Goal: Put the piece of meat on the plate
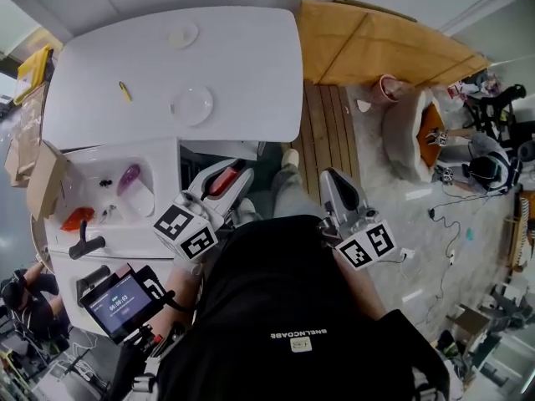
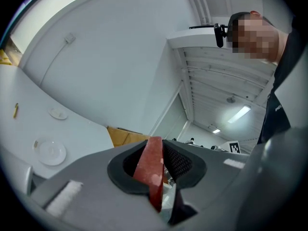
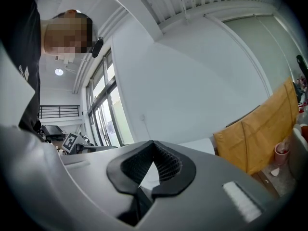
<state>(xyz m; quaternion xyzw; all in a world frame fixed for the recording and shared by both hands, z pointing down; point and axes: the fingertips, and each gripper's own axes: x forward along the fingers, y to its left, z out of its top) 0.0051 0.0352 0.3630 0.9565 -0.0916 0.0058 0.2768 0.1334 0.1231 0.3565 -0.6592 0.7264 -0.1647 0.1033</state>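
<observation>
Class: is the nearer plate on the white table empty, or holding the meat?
Empty: the plate is bare; the piece of meat is clamped in the left gripper, short of the table.

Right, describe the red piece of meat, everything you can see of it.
The red piece of meat is a thin flat slab, dark red with pale flecks, stiff-looking like plastic. It stands on edge, clamped between the black ribbed pads of the left gripper, in the air short of the white table and touching nothing else.

surface: white table (image 1: 251, 48) | on it: clear plate (image 1: 192, 105); small dish (image 1: 181, 34); yellow stick (image 1: 124, 91)
</observation>
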